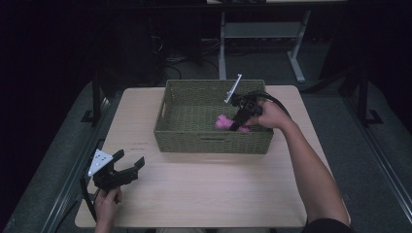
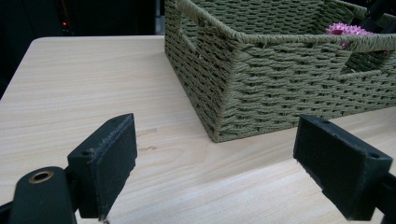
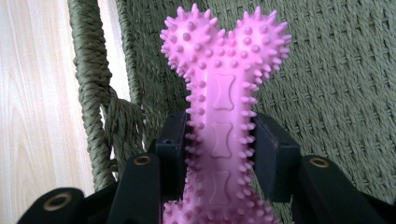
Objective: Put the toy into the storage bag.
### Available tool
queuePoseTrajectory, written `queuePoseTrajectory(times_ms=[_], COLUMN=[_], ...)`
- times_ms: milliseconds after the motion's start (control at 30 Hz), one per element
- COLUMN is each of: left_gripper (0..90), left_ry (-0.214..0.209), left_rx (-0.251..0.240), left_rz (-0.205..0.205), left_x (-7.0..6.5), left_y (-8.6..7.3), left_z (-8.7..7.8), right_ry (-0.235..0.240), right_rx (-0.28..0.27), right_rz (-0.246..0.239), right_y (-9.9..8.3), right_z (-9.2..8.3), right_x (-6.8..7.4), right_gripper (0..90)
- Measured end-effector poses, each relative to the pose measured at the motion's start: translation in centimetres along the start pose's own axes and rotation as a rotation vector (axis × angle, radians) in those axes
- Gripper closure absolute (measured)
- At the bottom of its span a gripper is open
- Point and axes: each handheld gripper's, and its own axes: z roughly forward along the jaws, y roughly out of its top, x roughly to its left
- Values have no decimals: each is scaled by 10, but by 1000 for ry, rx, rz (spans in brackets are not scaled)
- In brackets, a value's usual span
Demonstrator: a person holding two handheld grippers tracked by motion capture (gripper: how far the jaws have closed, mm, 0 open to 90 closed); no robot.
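At frame centre, inside the basket (image 1: 167, 104), right gripper (image 3: 219, 154) fingers clamp the pink bone toy (image 3: 224, 84) across its shaft, long axis running between them; left gripper (image 1: 127, 164) open.

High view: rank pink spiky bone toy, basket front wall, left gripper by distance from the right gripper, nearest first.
1. Pink bone toy: clamped in the right gripper, inside the basket.
2. Basket front wall: just below it in the picture.
3. Left gripper: at the table's near left corner, jaws open.

We see a pale wooden worktop (image 1: 204, 189), and beyond it a white-legged desk frame (image 1: 262, 34) on grey floor (image 1: 369, 160).
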Motion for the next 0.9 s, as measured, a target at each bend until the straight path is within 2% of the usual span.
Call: queuePoseTrajectory(times_ms=[700, 833, 900], left_gripper=[130, 130, 130], left_ry=[2, 1, 1], left_rx=[0, -1, -1], left_rz=[0, -1, -1], left_x=[0, 0, 0], left_y=[0, 0, 0], left_z=[0, -1, -1], right_ry=[6, 4, 3], right_rx=[6, 6, -11], right_rz=[17, 25, 35], right_y=[-2, -2, -2], right_z=[6, 8, 6], right_x=[-3, -3, -4], right_gripper=[575, 552, 536])
